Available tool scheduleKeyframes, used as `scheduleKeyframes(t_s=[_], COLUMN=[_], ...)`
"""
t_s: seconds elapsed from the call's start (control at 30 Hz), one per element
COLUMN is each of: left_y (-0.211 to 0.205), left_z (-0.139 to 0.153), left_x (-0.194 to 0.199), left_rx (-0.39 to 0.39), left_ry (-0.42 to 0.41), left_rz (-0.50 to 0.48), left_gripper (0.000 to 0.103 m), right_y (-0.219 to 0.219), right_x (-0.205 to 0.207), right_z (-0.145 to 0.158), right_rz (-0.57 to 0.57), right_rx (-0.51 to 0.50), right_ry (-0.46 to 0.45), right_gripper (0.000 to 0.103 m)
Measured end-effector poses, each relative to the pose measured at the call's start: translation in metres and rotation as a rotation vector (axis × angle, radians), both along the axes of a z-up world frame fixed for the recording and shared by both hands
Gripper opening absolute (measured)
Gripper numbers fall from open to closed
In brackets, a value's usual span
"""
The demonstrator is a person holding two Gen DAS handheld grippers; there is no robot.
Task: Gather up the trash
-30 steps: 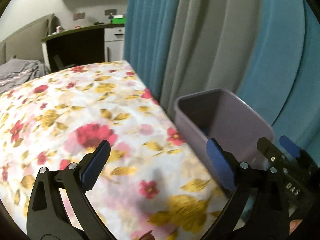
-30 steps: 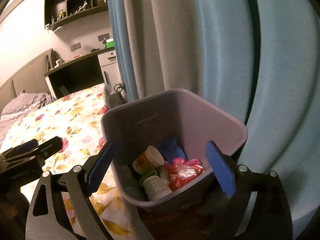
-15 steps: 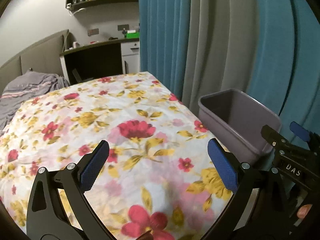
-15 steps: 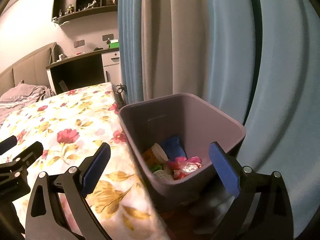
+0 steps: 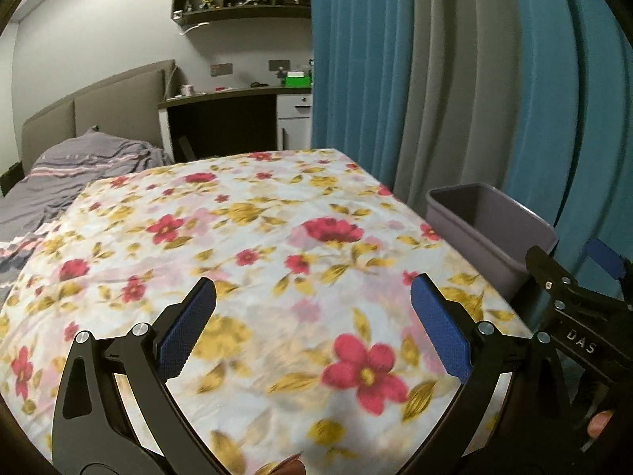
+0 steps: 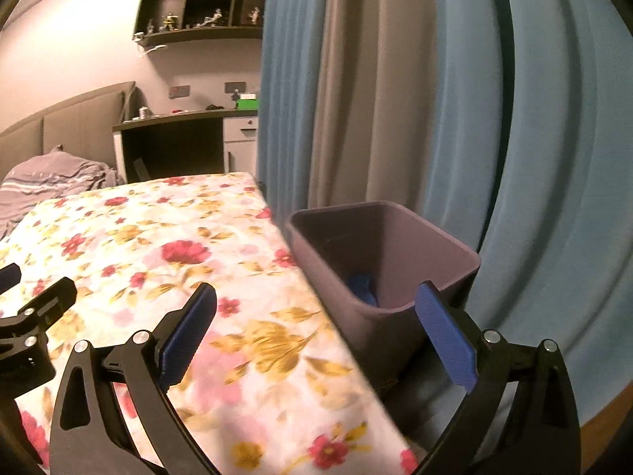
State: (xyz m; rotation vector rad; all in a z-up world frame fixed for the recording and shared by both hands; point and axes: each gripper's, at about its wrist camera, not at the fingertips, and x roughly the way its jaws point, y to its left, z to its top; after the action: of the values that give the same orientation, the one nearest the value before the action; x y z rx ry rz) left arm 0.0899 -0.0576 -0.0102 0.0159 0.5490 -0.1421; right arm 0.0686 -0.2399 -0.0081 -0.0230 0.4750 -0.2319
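Left gripper fingers spread, empty, over floral bedspread; purple bin right.

We see a dim, indoor-lit room, cooler in the left wrist view and warm pinkish in the right, with motion blur smearing the floral bedspread and curtains, and fisheye bending and black vignetting at the edges.

White letters "DAS" on black right tool, left-wrist view.
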Motion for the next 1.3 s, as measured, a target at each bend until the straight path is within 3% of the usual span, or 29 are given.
scheduleKeyframes(t_s=[0.23,0.53,1.3], left_y=[0.026,0.042,0.035], left_z=[0.0,0.001,0.006], left_x=[-0.023,-0.036,-0.042], left_rx=[0.03,-0.03,-0.041], left_ry=[-0.027,-0.019,-0.02], left_rz=[0.047,0.041,0.031], left_gripper=[0.097,0.097,0.097], right_y=[0.025,0.041,0.045], right_x=[-0.018,-0.032,-0.04], right_z=[0.003,0.006,0.012], right_rz=[0.015,0.034,0.041], right_rx=[0.007,0.002,0.003], right_ry=[-0.023,-0.04,-0.077], right_gripper=[0.096,0.096,0.096])
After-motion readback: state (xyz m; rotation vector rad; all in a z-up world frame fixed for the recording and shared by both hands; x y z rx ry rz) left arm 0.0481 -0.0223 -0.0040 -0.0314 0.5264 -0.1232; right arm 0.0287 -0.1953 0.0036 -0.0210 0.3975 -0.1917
